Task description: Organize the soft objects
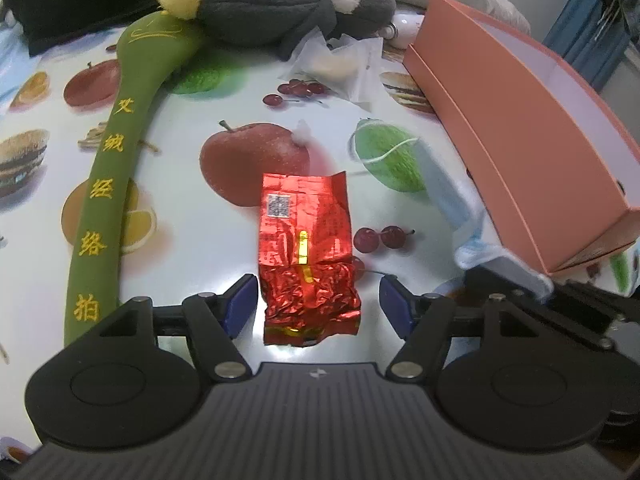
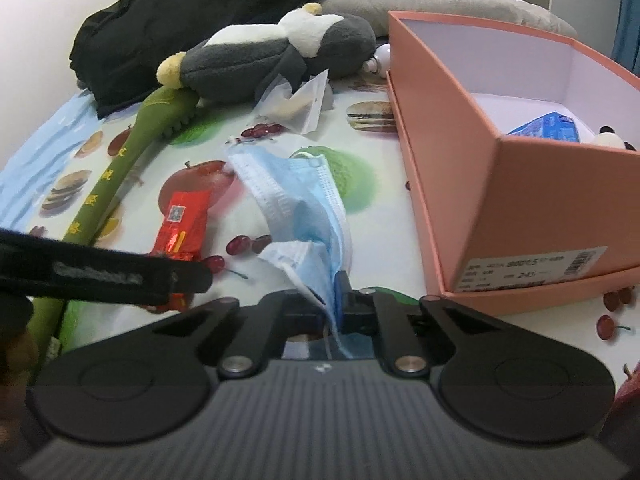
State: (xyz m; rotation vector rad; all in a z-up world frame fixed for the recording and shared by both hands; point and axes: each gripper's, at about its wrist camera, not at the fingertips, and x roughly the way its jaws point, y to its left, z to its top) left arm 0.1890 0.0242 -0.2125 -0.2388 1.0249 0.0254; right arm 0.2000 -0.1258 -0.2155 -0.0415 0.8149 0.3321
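A crinkled red foil packet (image 1: 306, 248) lies flat on the fruit-print tablecloth. My left gripper (image 1: 318, 304) is open with a blue pad on either side of the packet's near end, and neither pad touches the foil. My right gripper (image 2: 332, 300) is shut on one end of a light blue face mask (image 2: 304, 200). The rest of the mask trails away across the cloth towards the red packet (image 2: 182, 220). In the left wrist view the mask (image 1: 452, 200) lies beside the pink box (image 1: 520, 140).
The open pink box (image 2: 460, 160) stands at the right and holds a blue packet (image 2: 548, 126) and a small panda toy (image 2: 610, 140). A long green padded stick (image 1: 108, 184) lies at the left. A grey plush penguin (image 1: 280, 4) and a clear sachet (image 1: 340, 64) sit behind, near dark clothing (image 2: 180, 20).
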